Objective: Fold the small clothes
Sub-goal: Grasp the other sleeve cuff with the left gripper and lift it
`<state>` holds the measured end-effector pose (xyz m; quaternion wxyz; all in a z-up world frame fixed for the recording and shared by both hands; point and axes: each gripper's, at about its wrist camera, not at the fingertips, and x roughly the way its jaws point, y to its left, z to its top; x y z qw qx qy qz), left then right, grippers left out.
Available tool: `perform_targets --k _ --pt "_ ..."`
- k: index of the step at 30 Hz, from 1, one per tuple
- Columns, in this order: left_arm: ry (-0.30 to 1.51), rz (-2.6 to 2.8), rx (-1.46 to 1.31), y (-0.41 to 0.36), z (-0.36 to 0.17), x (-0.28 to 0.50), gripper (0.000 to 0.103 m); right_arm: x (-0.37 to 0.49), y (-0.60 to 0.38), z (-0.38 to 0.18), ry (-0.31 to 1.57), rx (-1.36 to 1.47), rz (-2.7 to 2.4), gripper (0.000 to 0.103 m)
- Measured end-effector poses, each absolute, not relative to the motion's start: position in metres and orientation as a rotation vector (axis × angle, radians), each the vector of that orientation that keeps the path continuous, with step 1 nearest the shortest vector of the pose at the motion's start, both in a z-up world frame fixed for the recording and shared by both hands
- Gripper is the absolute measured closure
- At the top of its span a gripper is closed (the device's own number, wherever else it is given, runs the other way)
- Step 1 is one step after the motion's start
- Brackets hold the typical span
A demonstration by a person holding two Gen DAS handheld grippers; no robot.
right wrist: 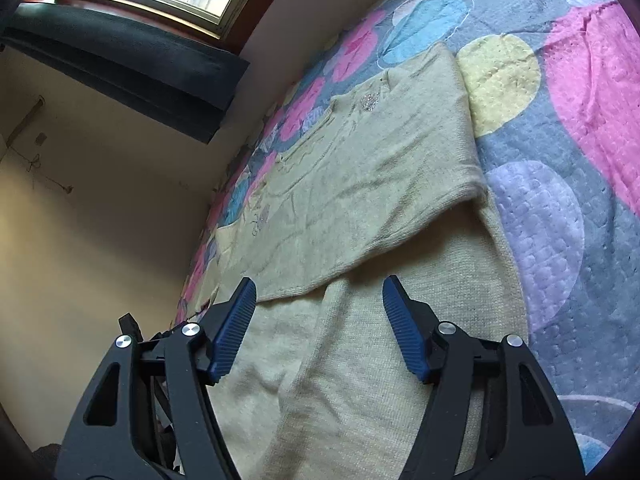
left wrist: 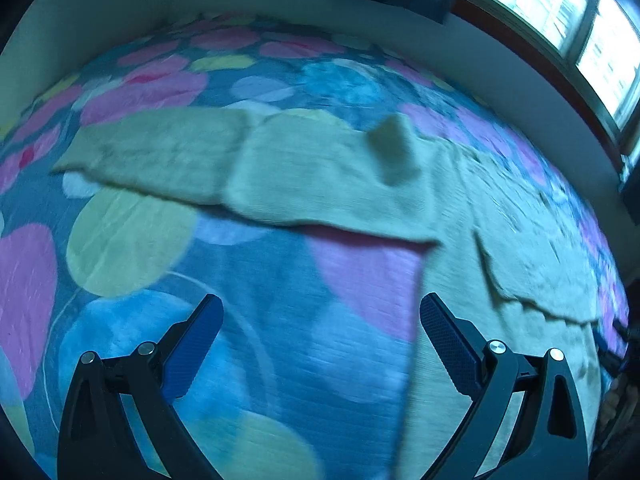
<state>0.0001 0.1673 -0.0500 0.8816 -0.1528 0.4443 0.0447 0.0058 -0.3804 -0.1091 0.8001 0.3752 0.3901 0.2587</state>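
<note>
A pale cream knit sweater (left wrist: 320,176) lies spread on a bed with a colourful blanket (left wrist: 280,340). In the left wrist view one sleeve stretches out to the left and the body runs down the right side. My left gripper (left wrist: 320,304) is open and empty above bare blanket, its right finger near the sweater's edge. In the right wrist view the sweater (right wrist: 360,184) has a sleeve folded across its body. My right gripper (right wrist: 320,288) is open and empty just above the sweater.
A pale wall (right wrist: 80,200) runs along the bed's far side, with a window (left wrist: 580,32) and a dark curtain (right wrist: 120,68) above. The blanket (right wrist: 560,200) extends to the right of the sweater.
</note>
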Motion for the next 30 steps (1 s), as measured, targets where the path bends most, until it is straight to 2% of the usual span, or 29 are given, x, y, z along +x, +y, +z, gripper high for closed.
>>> perform_targets --k 12,21,30 --pt "0.837 0.249 -0.428 0.282 -0.054 0.006 0.005 0.004 -0.376 -0.108 0.829 0.779 0.552 0.036" --pt "0.725 0.155 -0.761 0.375 -0.062 0.023 0.005 0.005 -0.368 -0.107 0.827 0.756 0.535 0.036" --pt "0.751 0.166 -0.781 0.393 -0.061 0.049 0.006 0.006 -0.367 -0.107 0.822 0.747 0.526 0.036"
